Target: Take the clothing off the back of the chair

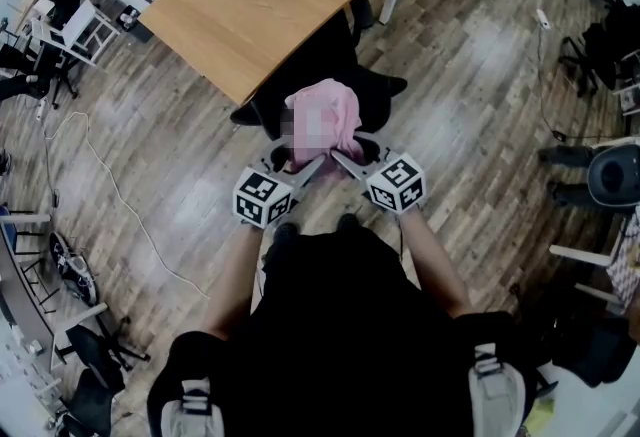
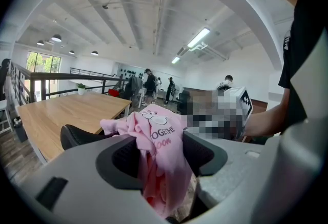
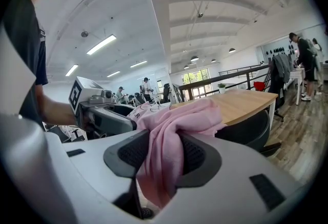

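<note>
Pink garment (image 1: 345, 115) with printed lettering, bunched in a heap over the back of the black chair (image 1: 325, 60). One fold hangs between the closing jaws of my left gripper (image 1: 310, 167), looks loose but hard to tell. Another fold sits pinched between my right gripper's (image 1: 347, 161) closing pads.

Overhead plus two close views, sharing garment (image 1: 345, 120)

Bright ceiling lighting, fisheye edges, mosaic patches
</note>
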The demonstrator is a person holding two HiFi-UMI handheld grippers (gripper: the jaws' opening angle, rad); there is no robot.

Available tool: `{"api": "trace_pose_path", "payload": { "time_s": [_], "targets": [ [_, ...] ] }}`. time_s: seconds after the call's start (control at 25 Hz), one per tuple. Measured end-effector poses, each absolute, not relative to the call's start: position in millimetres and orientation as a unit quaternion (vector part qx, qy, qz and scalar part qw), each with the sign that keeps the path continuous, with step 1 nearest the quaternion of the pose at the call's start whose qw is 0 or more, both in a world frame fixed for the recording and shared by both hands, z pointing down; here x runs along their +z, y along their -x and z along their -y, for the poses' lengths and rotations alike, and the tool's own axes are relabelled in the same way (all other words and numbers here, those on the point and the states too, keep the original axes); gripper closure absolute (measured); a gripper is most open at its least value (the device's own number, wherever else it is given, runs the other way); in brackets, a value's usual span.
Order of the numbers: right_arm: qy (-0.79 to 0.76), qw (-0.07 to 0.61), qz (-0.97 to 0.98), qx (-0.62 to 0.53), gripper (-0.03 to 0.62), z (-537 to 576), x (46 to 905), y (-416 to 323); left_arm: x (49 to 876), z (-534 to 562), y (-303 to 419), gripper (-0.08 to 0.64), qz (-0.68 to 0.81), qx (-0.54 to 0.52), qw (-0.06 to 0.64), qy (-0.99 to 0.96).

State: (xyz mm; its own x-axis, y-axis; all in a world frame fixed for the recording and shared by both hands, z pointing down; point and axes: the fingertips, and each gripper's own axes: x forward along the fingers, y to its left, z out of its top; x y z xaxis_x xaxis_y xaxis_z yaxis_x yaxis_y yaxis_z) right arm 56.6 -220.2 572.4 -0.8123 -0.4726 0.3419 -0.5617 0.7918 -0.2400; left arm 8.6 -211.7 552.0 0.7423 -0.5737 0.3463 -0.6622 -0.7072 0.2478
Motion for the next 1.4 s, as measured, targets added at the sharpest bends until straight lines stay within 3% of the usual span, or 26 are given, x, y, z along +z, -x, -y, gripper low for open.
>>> {"api": "trace_pose_path", "payload": {
  "time_s": [0.44,1.4],
  "targets": [
    [-0.26,0.138,0.94,0.172,0.468,220,573,-54,551,210,-13,0.36,0.325,0.094,0.197,-0.92],
    [-0.271,0.097,0.943,0.168,0.478,206,555,-46,527,197,-11,0.36,0.289,0.068,0.175,-0.939]
  ]
}}
